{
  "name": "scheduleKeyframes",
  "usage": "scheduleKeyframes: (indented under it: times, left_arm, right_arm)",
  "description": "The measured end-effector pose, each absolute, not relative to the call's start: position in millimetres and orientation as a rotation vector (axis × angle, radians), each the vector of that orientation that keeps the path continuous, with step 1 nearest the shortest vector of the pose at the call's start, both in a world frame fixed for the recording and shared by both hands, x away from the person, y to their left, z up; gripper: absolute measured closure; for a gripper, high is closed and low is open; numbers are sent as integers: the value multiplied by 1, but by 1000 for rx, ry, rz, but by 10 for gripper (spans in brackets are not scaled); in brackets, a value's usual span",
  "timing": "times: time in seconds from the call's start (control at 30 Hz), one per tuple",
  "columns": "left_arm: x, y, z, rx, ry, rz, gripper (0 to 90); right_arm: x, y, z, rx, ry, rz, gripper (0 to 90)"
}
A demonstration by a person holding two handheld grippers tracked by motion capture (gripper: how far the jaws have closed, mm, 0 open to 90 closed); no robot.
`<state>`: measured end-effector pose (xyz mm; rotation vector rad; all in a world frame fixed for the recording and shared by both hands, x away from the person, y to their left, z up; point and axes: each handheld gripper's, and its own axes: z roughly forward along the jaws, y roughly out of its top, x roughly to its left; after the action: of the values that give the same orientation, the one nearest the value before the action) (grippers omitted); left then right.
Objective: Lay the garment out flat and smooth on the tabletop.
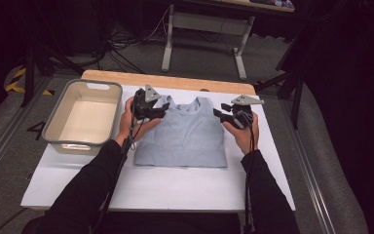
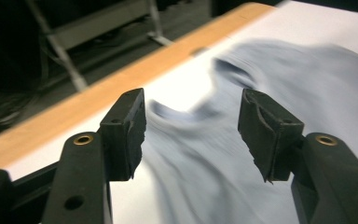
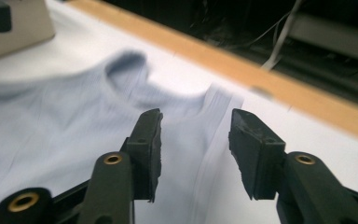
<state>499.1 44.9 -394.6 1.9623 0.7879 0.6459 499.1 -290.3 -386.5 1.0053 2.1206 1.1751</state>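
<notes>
Both grippers poised at the shoulders of a top lying flat on the table.

From the high view I see the pale blue top point(image 1: 182, 132) spread on the white table point(image 1: 175, 187), neck away from me, with a beige bin point(image 1: 85, 117) just to its left. My left gripper point(image 1: 161, 111) sits at the top's left strap, my right gripper point(image 1: 218, 113) at its right edge near the armhole. In the left gripper view my jaws stand apart, the top point(image 2: 261, 70) below them with the strap and neckline between, nothing grasped. In the right gripper view my jaws are likewise released, straddling the top's point(image 3: 65, 112) right strap, the wooden table edge point(image 3: 279, 88) beyond.
</notes>
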Motion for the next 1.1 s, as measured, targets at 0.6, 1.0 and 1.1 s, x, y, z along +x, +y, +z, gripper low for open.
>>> scheduleKeyframes:
  times: [0.6, 1.0, 1.1]
  left_arm:
    - [406, 74, -446, 2259, 491, 413, 283]
    - [398, 81, -461, 2355, 332, 295, 606]
    - [396, 79, -459, 2388, 305, 361, 833]
  right_arm:
    - [488, -322, -448, 1183, 2350, 1219, 523]
    - [472, -311, -427, 1009, 2314, 1097, 737]
    - [466, -312, -420, 1010, 2294, 1104, 751]
